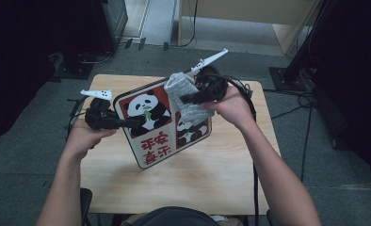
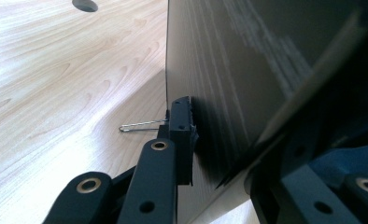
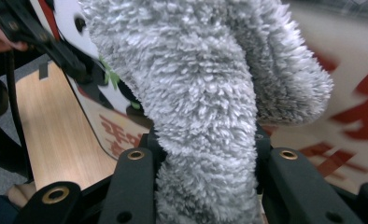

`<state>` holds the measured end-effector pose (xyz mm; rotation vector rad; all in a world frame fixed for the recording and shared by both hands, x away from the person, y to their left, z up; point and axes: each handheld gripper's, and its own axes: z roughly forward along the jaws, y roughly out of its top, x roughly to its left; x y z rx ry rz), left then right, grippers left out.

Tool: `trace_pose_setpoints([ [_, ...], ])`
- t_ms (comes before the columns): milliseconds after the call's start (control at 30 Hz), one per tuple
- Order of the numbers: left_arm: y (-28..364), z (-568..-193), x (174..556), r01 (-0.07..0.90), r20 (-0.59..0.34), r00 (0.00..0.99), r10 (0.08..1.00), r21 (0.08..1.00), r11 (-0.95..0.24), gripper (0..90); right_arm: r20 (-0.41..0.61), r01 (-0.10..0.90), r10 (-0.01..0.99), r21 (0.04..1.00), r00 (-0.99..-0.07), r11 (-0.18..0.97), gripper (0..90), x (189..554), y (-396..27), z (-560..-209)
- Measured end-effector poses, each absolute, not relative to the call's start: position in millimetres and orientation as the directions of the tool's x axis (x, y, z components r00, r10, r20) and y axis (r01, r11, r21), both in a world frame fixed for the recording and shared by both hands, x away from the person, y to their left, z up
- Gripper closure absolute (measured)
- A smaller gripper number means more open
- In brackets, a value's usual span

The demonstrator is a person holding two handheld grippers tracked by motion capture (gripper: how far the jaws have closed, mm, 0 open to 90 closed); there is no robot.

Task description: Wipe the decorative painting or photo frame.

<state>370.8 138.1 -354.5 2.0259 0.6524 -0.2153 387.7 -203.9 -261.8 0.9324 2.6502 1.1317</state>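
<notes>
Two forearms rise from six o'clock: left tongs [image 1: 127, 123] clamp the tilted panda board [image 1: 162, 120] at its nine o'clock edge above the counter [image 1: 212, 179]; right tongs [image 1: 186, 100] pinch a grey cloth [image 1: 186, 96] against its face.

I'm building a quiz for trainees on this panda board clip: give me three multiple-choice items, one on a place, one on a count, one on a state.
1. Where does the grey cloth lie?
A. flat on the table
B. against the panda board's picture side
C. on the floor

2. How many panda pictures are on the board?
A. one
B. two
C. four

3. How is the board standing?
A. flat on the table
B. held tilted off the table
C. leaning on a wall

Answers: 1 B, the right gripper presses it there; 2 B, one large, one smaller; 3 B, the left gripper clamps its edge.
</notes>
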Motion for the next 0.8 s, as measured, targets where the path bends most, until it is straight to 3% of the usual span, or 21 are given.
trace_pose_setpoints([
  [267,138,-355,371,0.524,-0.399,0.845,0.357,0.755,-0.395,77.0,0.100,0.466,0.569,0.697,-0.816,0.546,65.8,395,-191,-235],
  [800,139,-356,370,0.521,-0.398,0.846,0.355,0.759,-0.390,77.1,0.085,0.473,0.566,0.656,-0.820,0.587,65.8,404,-179,-249],
])
